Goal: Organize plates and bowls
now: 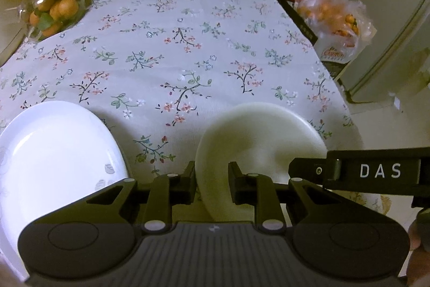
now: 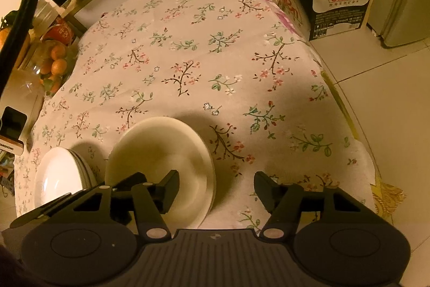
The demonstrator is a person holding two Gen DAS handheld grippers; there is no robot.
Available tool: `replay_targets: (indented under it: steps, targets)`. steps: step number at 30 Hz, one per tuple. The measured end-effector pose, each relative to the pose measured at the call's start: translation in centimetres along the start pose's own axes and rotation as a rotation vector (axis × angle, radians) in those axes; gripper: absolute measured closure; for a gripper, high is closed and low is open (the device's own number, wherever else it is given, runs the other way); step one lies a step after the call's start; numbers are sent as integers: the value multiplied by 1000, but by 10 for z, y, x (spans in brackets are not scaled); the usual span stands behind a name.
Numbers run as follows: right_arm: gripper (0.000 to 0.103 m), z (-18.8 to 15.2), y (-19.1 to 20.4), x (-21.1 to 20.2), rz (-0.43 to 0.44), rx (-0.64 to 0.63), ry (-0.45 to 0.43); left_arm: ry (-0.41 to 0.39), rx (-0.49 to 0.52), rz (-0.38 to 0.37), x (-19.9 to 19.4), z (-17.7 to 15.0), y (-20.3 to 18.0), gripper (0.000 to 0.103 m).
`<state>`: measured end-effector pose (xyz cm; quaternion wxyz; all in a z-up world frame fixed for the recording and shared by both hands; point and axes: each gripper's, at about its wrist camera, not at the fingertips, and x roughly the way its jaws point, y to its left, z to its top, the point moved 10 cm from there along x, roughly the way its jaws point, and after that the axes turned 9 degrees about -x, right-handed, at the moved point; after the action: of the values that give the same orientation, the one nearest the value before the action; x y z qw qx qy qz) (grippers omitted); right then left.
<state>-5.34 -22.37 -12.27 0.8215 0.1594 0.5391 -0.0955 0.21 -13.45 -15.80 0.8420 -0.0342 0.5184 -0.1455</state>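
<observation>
Left gripper [image 1: 211, 183] straddles the cream bowl's [image 1: 258, 136] rim; right gripper [image 2: 216, 188] gapes empty.
A thin rim hold could let it tip.

Cream bowl [image 1: 258, 136], floral tablecloth [image 1: 174, 45]

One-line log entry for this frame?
left gripper: fingers around bowl rim | right gripper: open, empty | plates: stacked beside bowl
</observation>
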Motion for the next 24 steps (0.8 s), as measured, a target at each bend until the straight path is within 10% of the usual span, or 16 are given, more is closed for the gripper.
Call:
replay_targets:
  steps: [14,24]
  targets:
    - [85,-1,4,4,49,31,8,-25,-2,-4,0,7,-1,90]
    - [87,9,-2,-7,29,26,-47,-49,-7,-22,-11,10,-9,92]
